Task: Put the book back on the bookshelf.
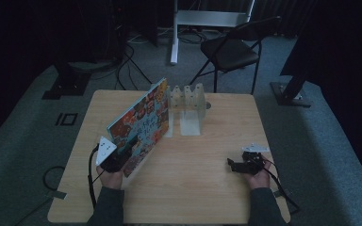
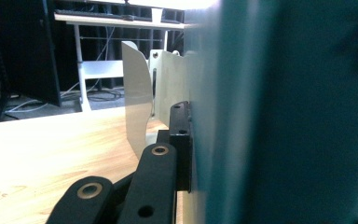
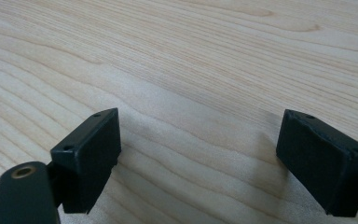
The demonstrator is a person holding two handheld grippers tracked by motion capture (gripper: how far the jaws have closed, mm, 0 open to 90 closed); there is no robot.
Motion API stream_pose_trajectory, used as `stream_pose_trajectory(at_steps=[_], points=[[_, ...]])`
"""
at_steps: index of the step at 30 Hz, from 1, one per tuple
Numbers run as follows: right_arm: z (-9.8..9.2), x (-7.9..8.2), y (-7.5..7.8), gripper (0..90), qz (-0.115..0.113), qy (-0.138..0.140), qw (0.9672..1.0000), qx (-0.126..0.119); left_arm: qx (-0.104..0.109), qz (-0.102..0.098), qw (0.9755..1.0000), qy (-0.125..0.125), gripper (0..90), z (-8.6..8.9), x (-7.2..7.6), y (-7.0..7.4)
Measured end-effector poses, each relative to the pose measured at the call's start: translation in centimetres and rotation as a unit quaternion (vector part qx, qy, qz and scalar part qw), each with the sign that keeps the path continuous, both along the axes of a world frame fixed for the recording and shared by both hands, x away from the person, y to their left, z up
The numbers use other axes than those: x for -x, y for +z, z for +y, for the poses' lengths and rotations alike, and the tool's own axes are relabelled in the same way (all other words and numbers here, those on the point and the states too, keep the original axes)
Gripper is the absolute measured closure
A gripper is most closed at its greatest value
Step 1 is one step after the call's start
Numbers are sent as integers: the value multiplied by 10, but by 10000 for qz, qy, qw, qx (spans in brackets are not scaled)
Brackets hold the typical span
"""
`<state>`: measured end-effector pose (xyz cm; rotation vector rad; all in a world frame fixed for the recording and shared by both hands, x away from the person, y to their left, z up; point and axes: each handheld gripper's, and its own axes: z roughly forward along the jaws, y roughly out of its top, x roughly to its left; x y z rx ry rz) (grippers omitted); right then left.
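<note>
Looking down from the high view: a wooden table (image 1: 193,188) with a clear slotted book rack (image 1: 186,101) near its far edge. The left gripper (image 1: 118,157) is clamped on the lower near corner of a large picture book (image 1: 141,125), which stands tilted on edge, cover facing left, its far end touching or just short of the rack's left divider — I cannot tell which. The right gripper (image 1: 233,165) rests low over bare table well to the right, apart from everything. A folding chair (image 1: 231,49) sits beyond the table.

Left gripper view: one black pad (image 2: 182,140) presses flat on the book's teal face (image 2: 284,116); the other jaw is hidden behind it. White-looking rack dividers (image 2: 137,102) rise straight ahead, close.

Right gripper view: jaws of the right gripper (image 3: 198,154) stand wide apart, nothing between them, only wood grain below.

Risks, as I judge them:
- Grip is at one corner only; a big book could pivot or droop in the pads and miss the slot.
- The leading edge may catch a divider top and push the light rack backward — nothing steadies it while the right gripper idles.
- Pages could fan open on entry and jam.
</note>
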<state>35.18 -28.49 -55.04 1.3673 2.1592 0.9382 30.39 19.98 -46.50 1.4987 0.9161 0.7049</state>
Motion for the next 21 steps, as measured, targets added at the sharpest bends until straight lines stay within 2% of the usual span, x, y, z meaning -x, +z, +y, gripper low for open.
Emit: stream_pose_trajectory(at_steps=[21], points=[[0,0,0,133,-1,-1,10000,1,-117,26,9998,177,813,-4,-5,0]])
